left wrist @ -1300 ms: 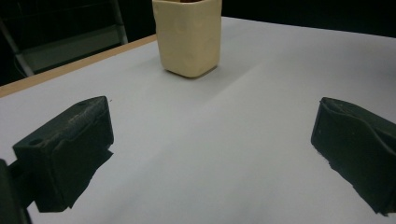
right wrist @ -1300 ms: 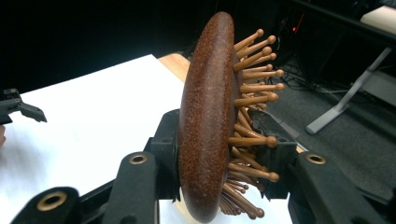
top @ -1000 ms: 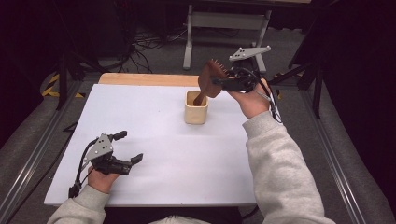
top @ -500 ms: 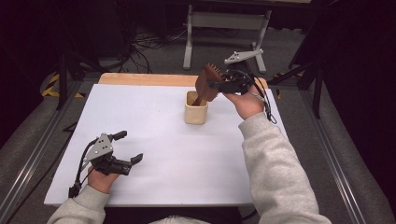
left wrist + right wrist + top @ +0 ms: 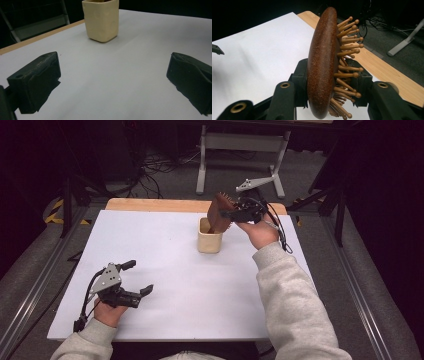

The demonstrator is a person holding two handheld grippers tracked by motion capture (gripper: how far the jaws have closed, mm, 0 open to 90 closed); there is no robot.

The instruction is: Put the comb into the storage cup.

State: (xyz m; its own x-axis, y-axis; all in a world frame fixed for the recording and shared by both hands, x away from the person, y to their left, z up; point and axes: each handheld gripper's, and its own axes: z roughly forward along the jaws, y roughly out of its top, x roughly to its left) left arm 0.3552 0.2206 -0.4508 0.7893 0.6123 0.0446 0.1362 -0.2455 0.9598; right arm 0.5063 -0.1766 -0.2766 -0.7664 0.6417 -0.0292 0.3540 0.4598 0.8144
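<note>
Wooden hairbrush (bristle pins facing away from the person) sits pinched in the right tool, its handle dipping into the cream cup at the white worktop's far side. The left tool rests spread and empty. Lowering straight and releasing late should avoid tipping the cup.

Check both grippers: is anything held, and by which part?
The right gripper holds a wooden hairbrush by its head, fingers closed on the back and the bristle side, handle down in the cup. The left gripper is open, holding nothing.
</note>
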